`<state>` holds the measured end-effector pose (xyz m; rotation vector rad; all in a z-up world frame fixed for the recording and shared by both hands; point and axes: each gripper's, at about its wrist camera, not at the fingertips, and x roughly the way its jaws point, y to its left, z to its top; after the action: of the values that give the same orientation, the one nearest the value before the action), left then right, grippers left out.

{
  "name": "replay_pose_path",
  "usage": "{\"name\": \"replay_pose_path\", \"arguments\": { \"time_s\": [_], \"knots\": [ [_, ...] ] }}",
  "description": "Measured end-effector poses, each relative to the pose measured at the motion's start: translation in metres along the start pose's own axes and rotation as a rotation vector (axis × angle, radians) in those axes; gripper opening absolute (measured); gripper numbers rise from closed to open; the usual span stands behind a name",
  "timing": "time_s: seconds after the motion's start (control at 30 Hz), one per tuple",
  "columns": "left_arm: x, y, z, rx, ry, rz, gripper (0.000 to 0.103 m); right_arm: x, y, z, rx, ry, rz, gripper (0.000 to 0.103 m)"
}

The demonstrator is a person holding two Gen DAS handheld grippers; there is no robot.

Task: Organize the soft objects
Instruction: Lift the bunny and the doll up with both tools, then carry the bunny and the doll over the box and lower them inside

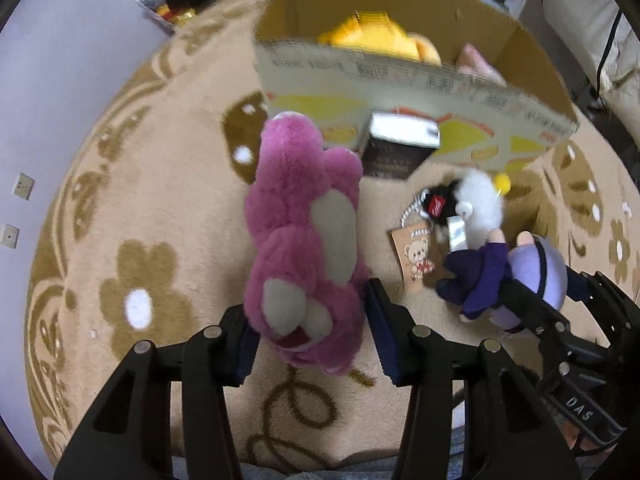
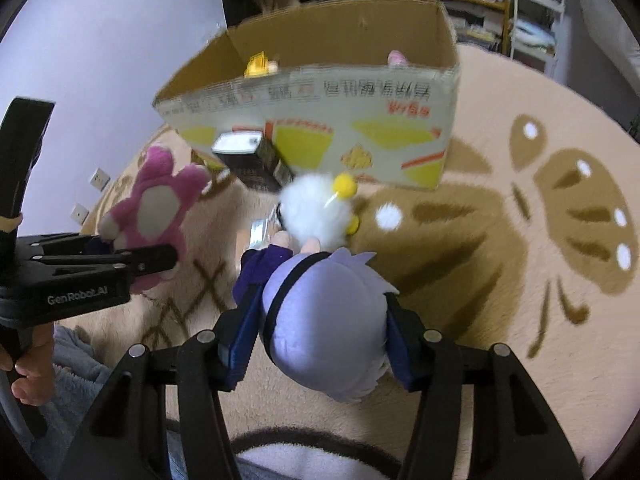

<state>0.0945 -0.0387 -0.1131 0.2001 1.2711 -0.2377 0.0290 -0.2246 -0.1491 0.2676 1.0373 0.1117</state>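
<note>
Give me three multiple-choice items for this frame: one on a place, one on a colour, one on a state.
1. Where does the small dark box stand?
A. Inside the carton
B. On the rug against the carton's front wall
C. Between the left gripper's fingers

2. What colour is the plush bear in the left gripper?
A. Pink
B. Green
C. Blue

3. What is the state of the right gripper?
A. Open above the bare rug
B. Shut on the white fluffy toy
C. Shut on the lilac-haired doll

Key:
1 B: the dark box sits on the rug in front of the cardboard carton.
2 A: the plush bear is pink, held between the left gripper fingers.
3 C: the right gripper pads press both sides of the lilac-haired doll; the white fluffy toy lies beyond it.
</note>
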Motion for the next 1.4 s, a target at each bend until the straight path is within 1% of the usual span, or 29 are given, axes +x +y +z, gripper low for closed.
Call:
{"name": "replay_pose_path", "arguments": {
  "time_s": [0.1, 0.23, 0.27, 0.33, 0.47, 0.67, 0.77, 0.93, 1.03, 1.17, 1.27, 1.4],
  "knots": [
    [-0.02, 0.004, -0.007, -0.012, -0.07, 0.024, 0.048, -0.017, 0.001, 0.0, -0.013, -0.059, -0.016, 0.059],
    [-0.041, 0.003, -0.012, -0.034, -0.147, 0.021, 0.048, -0.042, 0.006, 0.001, -0.038, -0.15, -0.052, 0.059],
    [-0.048, 0.002, -0.013, -0.033, -0.17, 0.024, 0.048, -0.051, 0.007, 0.0, -0.049, -0.172, -0.075, 0.059],
    [-0.047, 0.01, -0.001, -0.025, -0.21, 0.028, 0.048, -0.057, 0.014, 0.002, -0.062, -0.206, -0.103, 0.059],
    [-0.059, 0.01, -0.003, -0.003, -0.289, 0.031, 0.048, -0.074, 0.022, 0.007, -0.079, -0.279, -0.156, 0.059],
    [-0.081, 0.005, -0.004, 0.004, -0.411, 0.056, 0.048, -0.092, 0.026, 0.012, -0.102, -0.365, -0.198, 0.059],
    [-0.086, 0.007, -0.003, -0.004, -0.451, 0.061, 0.048, -0.099, 0.026, 0.017, -0.097, -0.4, -0.232, 0.059],
    [-0.097, 0.007, 0.0, -0.012, -0.526, 0.108, 0.048, -0.107, 0.021, 0.029, -0.082, -0.451, -0.254, 0.059],
    [-0.102, 0.01, 0.005, -0.025, -0.566, 0.114, 0.048, -0.109, 0.019, 0.037, -0.088, -0.477, -0.275, 0.059],
    [-0.106, 0.01, 0.016, -0.032, -0.604, 0.12, 0.048, -0.112, 0.018, 0.046, -0.097, -0.511, -0.289, 0.059],
    [-0.106, 0.007, 0.023, -0.018, -0.626, 0.139, 0.048, -0.114, 0.016, 0.051, -0.1, -0.532, -0.294, 0.059],
    [-0.104, 0.001, 0.034, 0.0, -0.643, 0.144, 0.048, -0.114, 0.016, 0.06, -0.109, -0.555, -0.304, 0.059]
  ]
}}
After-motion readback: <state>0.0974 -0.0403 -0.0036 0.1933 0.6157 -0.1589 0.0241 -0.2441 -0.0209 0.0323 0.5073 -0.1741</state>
